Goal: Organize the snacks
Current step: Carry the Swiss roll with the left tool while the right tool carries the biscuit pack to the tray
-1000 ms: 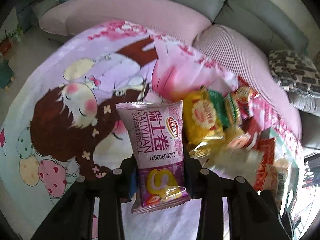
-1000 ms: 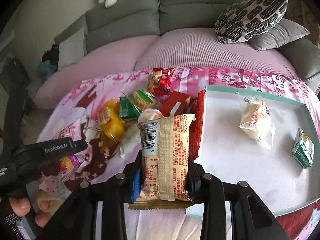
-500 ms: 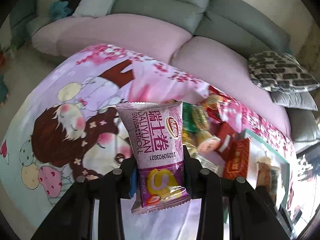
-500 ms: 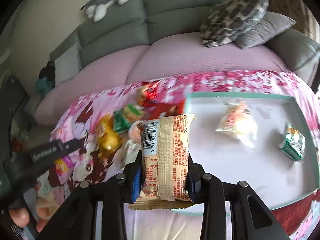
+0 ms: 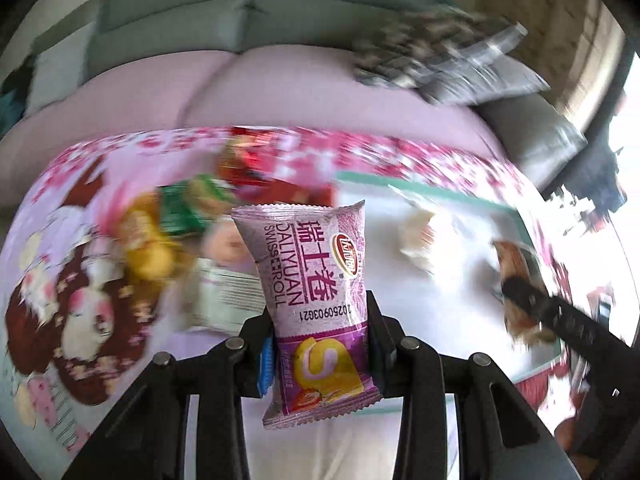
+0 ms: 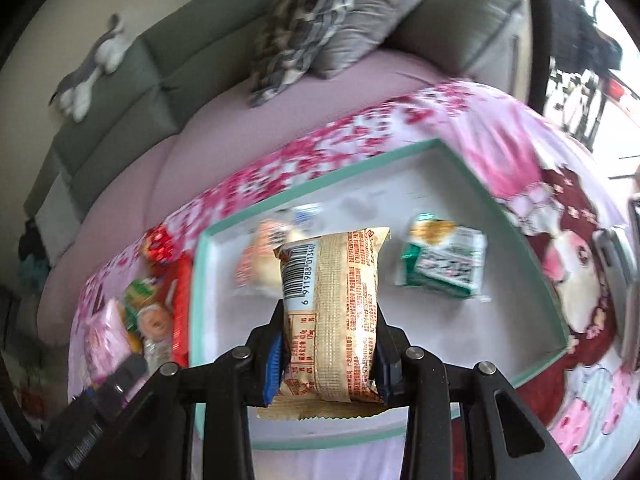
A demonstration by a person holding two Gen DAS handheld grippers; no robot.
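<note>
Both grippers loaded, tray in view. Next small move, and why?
Probably lower the right gripper and release its tan barcode packet onto the bare tray floor. The packet is clamped above the teal-rimmed tray, where a green packet already lies. The left gripper, gripping the purple Swiss roll packet, can follow.

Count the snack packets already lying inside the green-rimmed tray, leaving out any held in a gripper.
2: a pale bun packet near the tray's far left corner, and a green packet to its right. The held beige packet may hide more.
</note>
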